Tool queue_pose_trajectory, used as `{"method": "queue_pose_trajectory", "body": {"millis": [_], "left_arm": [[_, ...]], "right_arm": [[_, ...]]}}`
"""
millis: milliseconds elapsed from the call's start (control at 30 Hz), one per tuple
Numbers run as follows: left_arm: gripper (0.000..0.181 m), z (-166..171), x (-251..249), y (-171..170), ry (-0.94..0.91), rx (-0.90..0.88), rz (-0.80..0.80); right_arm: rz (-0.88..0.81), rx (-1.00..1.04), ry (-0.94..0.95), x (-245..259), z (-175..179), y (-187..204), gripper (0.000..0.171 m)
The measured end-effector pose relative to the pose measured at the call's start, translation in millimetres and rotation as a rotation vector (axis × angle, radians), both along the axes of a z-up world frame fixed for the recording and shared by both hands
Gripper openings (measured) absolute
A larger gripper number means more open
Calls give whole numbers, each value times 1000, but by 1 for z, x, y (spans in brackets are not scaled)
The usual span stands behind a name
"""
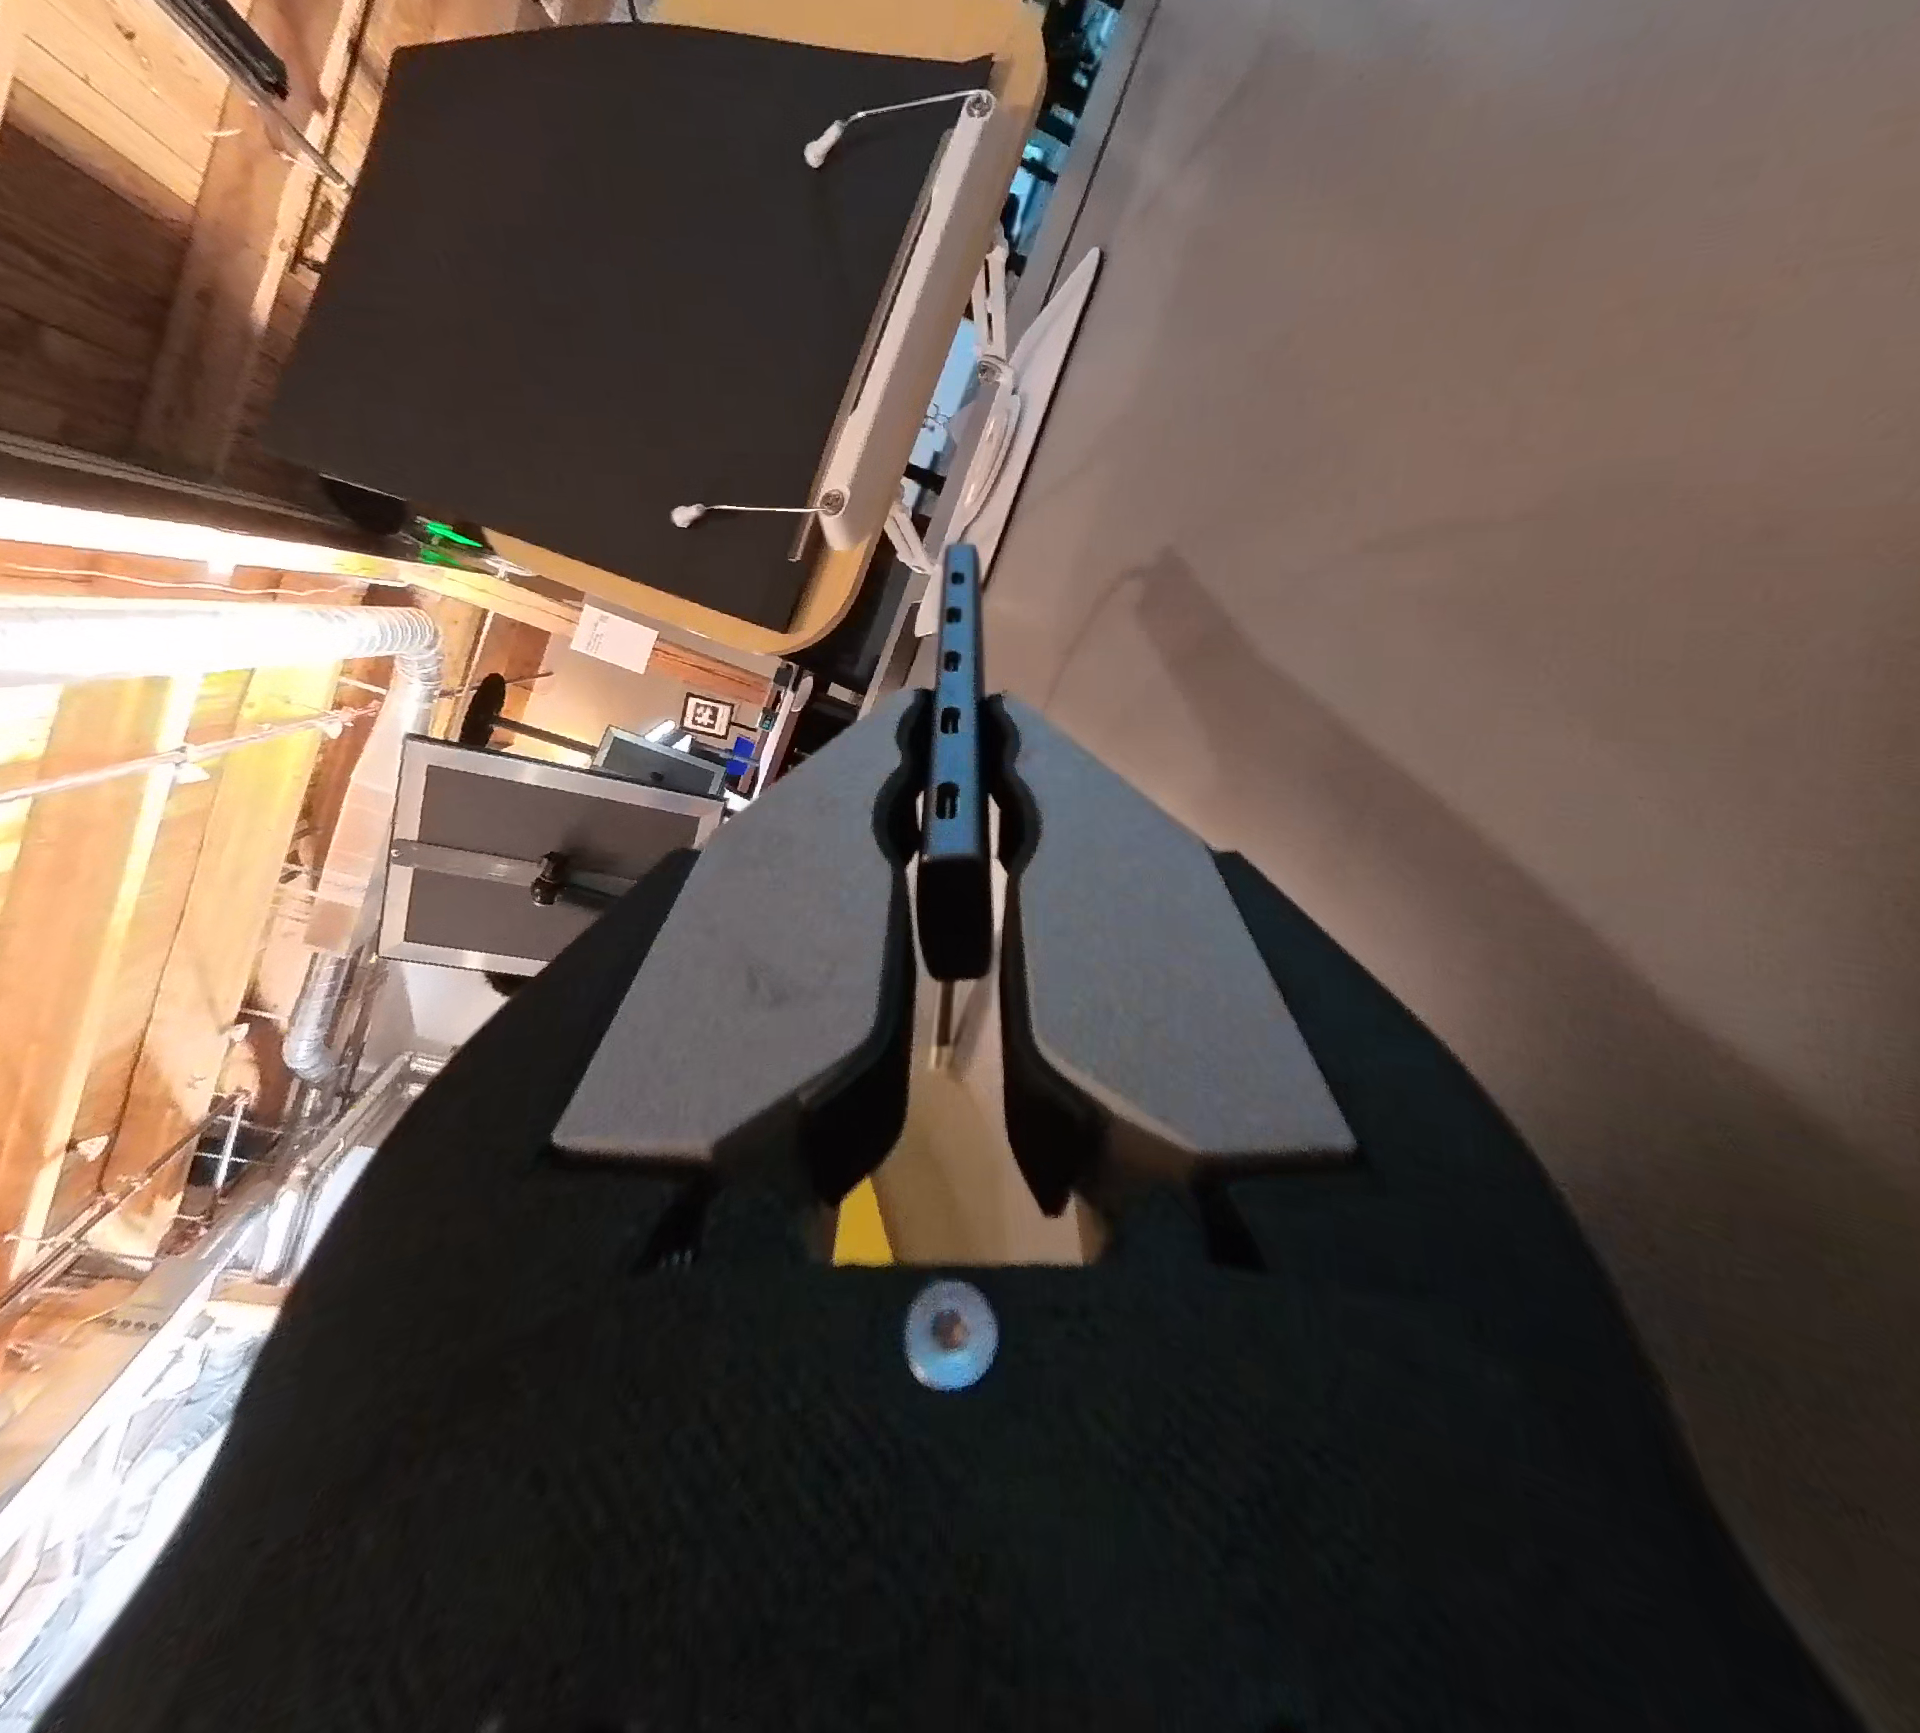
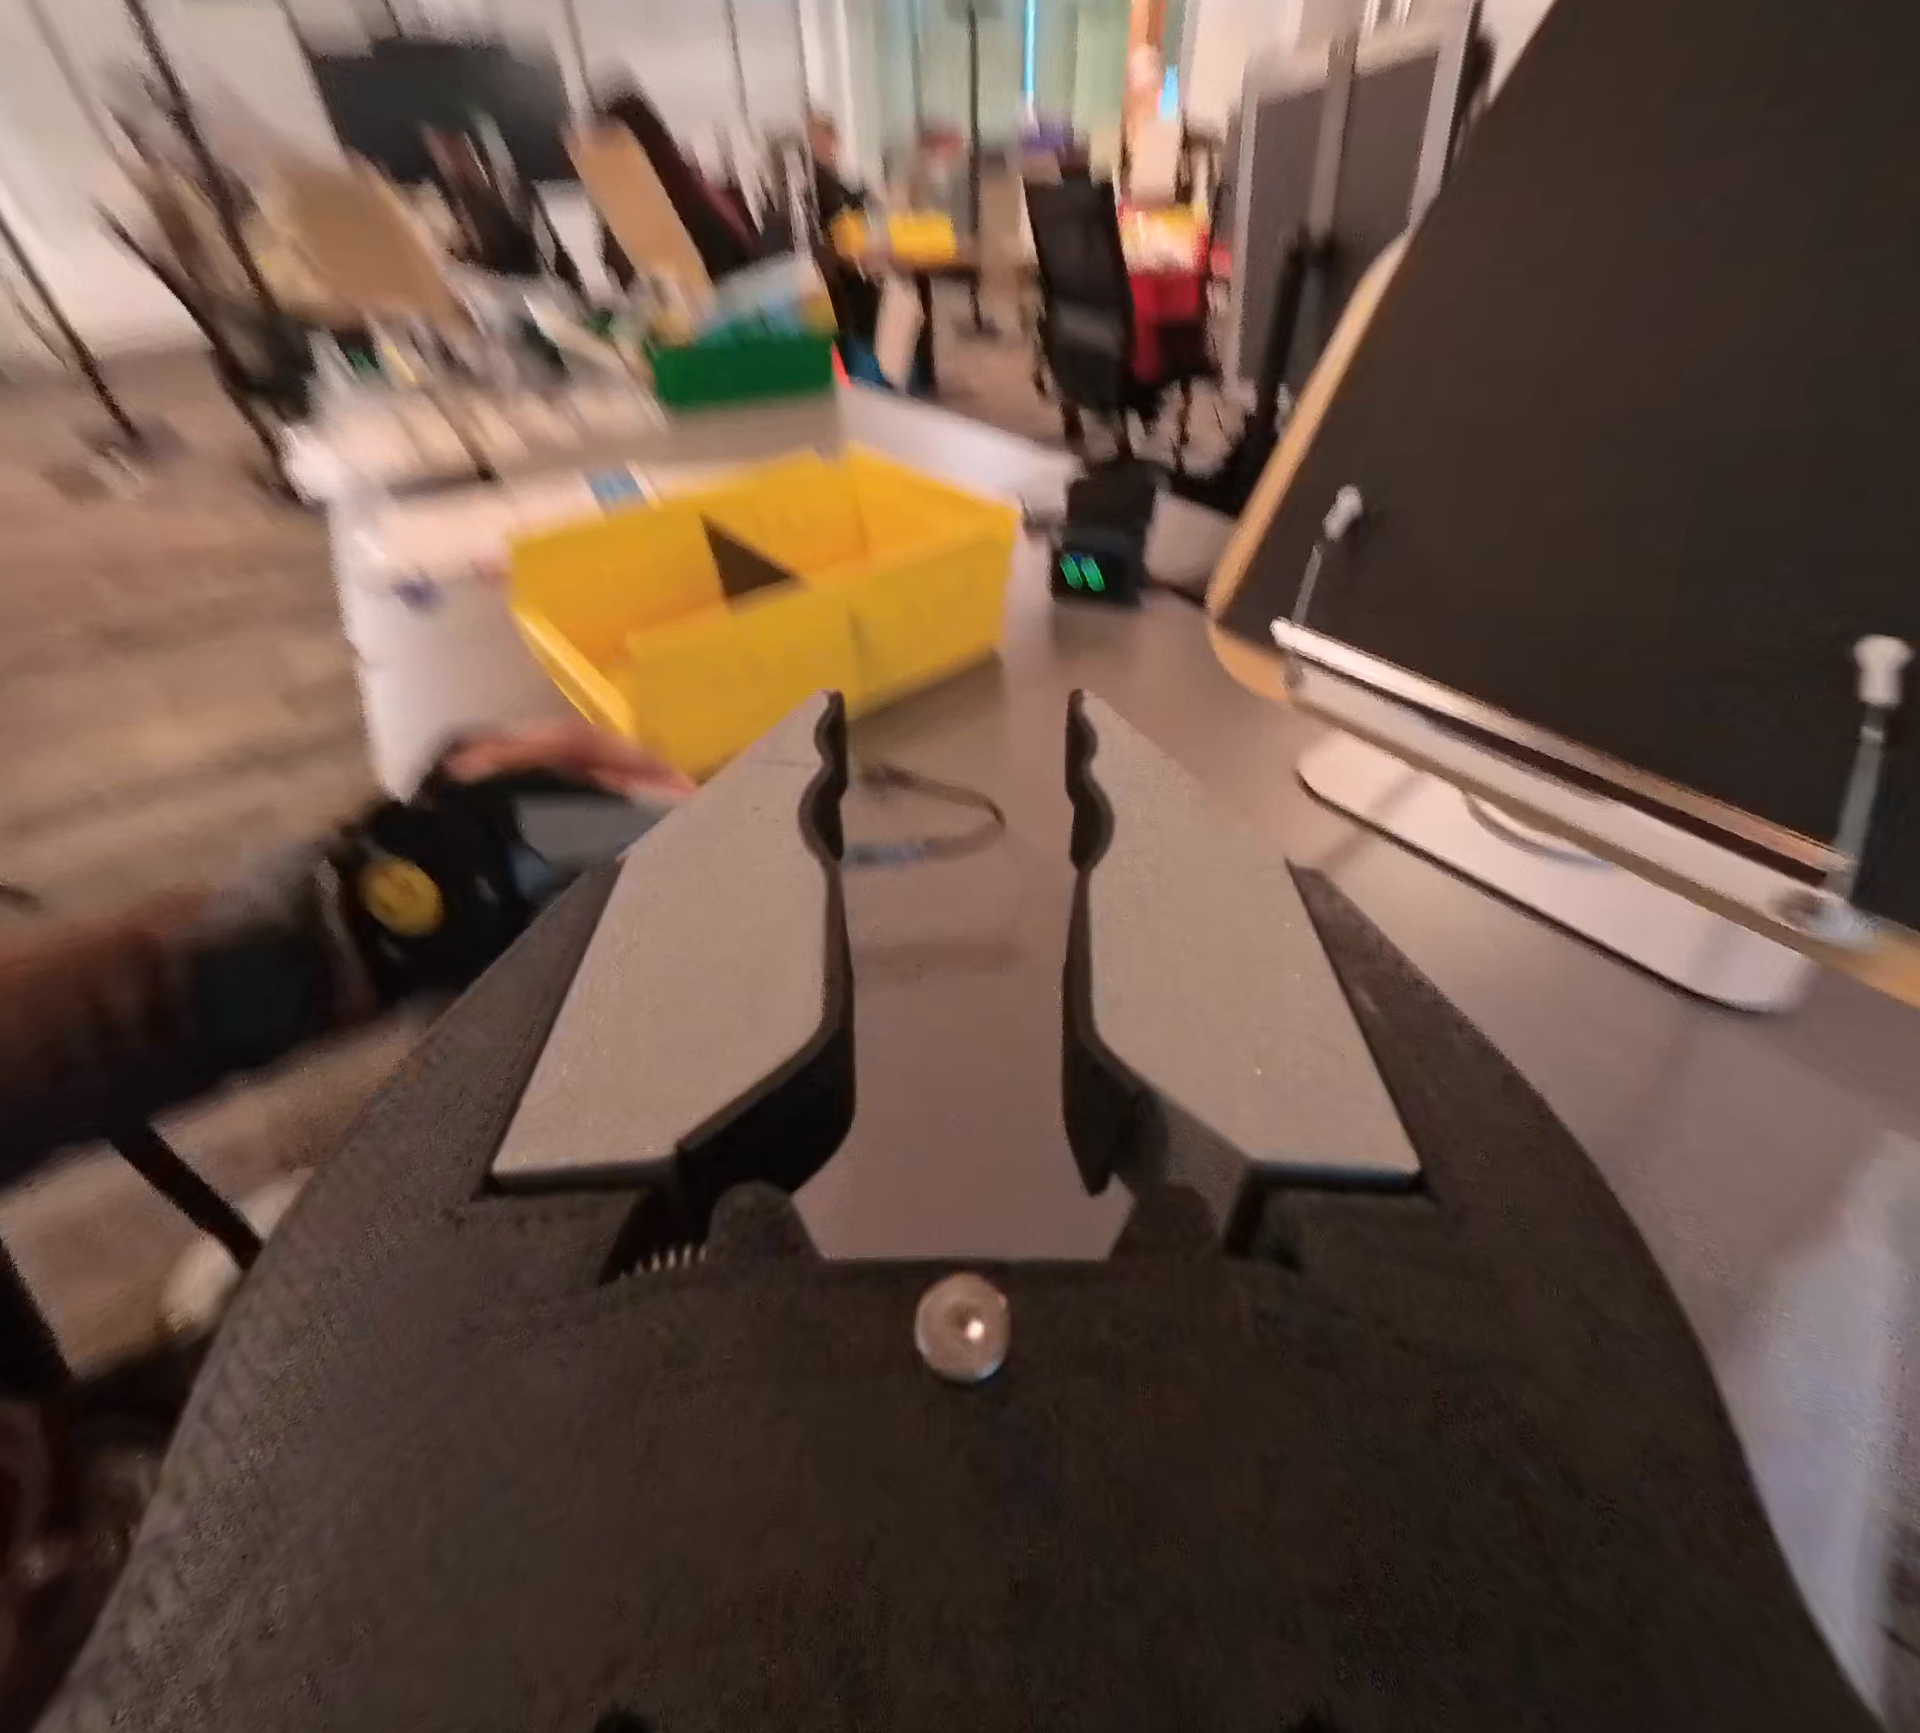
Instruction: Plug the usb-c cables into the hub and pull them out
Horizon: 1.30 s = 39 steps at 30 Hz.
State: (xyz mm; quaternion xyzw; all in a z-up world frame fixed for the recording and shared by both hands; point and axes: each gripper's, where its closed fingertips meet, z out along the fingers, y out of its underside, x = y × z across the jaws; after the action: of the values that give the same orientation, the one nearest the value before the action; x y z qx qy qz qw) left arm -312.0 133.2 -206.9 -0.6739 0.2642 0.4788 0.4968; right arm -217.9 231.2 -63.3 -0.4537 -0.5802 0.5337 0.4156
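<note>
The hub (image 1: 956, 727), a slim dark bar with a row of small ports along its edge, is sitting clamped between the fingers of the left tongs (image 1: 954, 748), its far end poking out past the fingertips and a short dark stub trailing from its near end back toward the tongs' body. The left wrist view is lying rolled sideways, so the grey bench (image 1: 1507, 436) is filling the right side of that picture. Beyond the hub, a black board (image 1: 623, 281) with a tan rim is leaning on a white stand (image 1: 914, 312), two thin metal arms pressing against its face.

The right tongs (image 2: 951, 753) are standing released, jaws apart and grasping nothing, hovering over the bench (image 2: 1195, 707). Between and just past their fingertips a thin cable (image 2: 935, 816) is curling on the bench; it is too blurred to make out its plug. Farther off a yellow bin (image 2: 769, 582) is resting near the bench's edge, and the board (image 2: 1662, 333) is rising at the right.
</note>
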Motion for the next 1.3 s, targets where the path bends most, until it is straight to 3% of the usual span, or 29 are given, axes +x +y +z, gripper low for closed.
{"method": "queue_pose_trajectory", "body": {"millis": [100,167,233,333,500,567,633,700,800,833,900,1000,1100,1167,1233,1300], "left_arm": [[7,0,3,1,-11,5,-7],[7,-1,3,0,-13,2,-7],[7,-1,2,0,-3,1,-5],[7,1,0,-1,-23,13,-10],[7,0,1,0,-33,7,-17],[7,-2,1,1,-23,-1,-17],[7,-3,1,1,-23,-9,-18],[7,-3,1,1,-27,-9,-18],[7,-4,2,1,-38,-11,-21],[7,-4,2,1,-39,-12,-22],[7,-4,3,1,-37,-12,-23],[7,-5,2,1,-39,-13,-22],[7,-5,1,1,-42,-14,-18],[7,-5,0,1,-41,-12,-14],[7,-2,-1,0,-41,-2,-7],[7,0,-3,-1,-41,9,3]], "right_arm": [[53,-247,213,-9,20,1,42],[39,-383,335,-17,25,10,68],[4,-413,482,-14,35,17,79],[-204,-75,524,-20,32,22,96],[-462,485,419,-33,15,28,88],[-511,598,334,-38,4,33,80],[-526,623,302,-39,3,34,93],[-341,370,370,-35,15,7,94],[-108,-323,485,-15,51,5,85],[-83,-448,490,-13,53,15,85],[-102,-435,513,-9,50,29,65],[-241,-276,451,-11,42,41,78],[-208,26,329,-13,30,23,115],[-222,133,179,-14,10,22,114],[-251,166,6,-13,-14,30,93],[-271,131,-95,-9,-28,41,88]]}}
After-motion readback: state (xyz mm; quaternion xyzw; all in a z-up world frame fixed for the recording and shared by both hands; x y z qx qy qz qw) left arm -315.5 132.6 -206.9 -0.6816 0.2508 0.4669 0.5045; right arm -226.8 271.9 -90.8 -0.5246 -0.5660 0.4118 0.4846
